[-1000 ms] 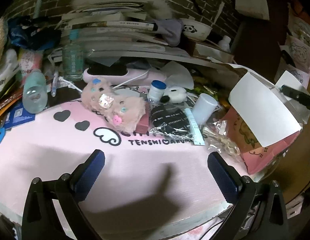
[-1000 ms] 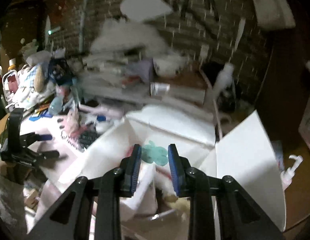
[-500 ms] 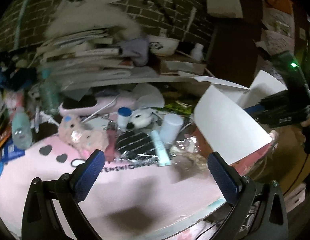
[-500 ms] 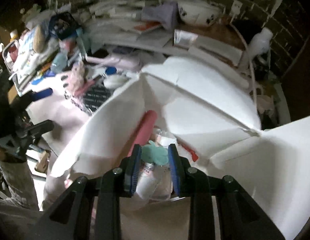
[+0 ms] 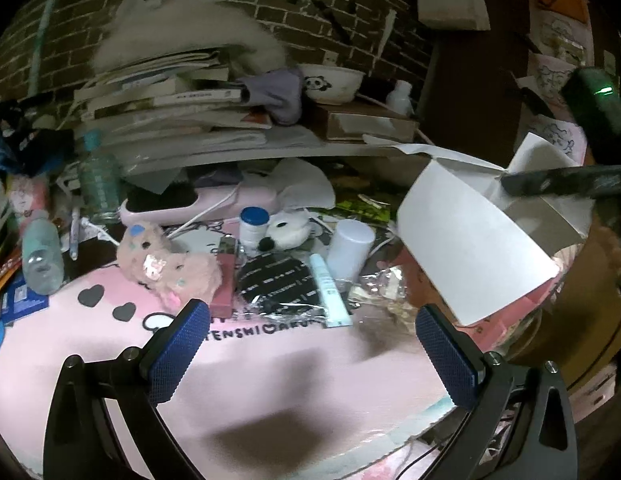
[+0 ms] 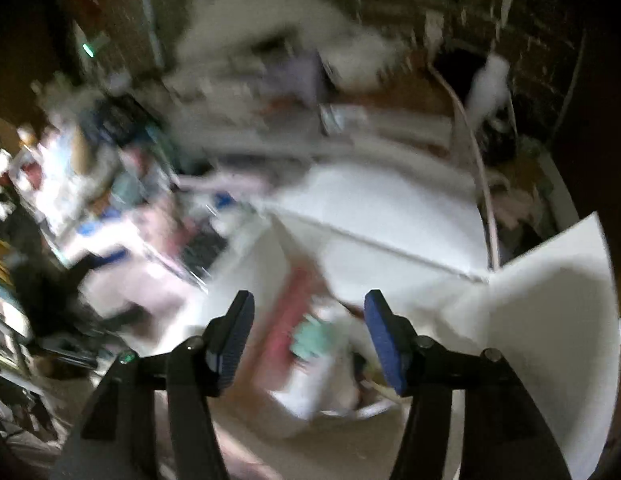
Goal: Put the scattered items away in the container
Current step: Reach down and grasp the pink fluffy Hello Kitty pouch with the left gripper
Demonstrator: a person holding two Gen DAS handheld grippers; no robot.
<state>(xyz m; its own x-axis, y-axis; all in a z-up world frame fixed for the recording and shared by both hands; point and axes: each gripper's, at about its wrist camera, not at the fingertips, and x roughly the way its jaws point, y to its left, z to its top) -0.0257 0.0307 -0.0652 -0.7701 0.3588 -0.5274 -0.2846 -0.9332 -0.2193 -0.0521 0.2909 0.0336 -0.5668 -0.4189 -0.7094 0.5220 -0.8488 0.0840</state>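
Pink surface [image 5: 270, 368] fills lower frame; white-flapped box [image 5: 466, 248] at right edge; scattered pink plush [image 5: 166, 268], black packet [image 5: 278, 280], white cup [image 5: 348, 248] mid-frame; left gripper [image 5: 310, 354] spread wide, empty; right gripper [image 6: 308, 340] parted, empty, above box [image 6: 390, 236].

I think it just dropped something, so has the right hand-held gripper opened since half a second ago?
Yes. The right hand-held gripper now has its fingers spread wide apart over the white box; earlier they were nearly closed.
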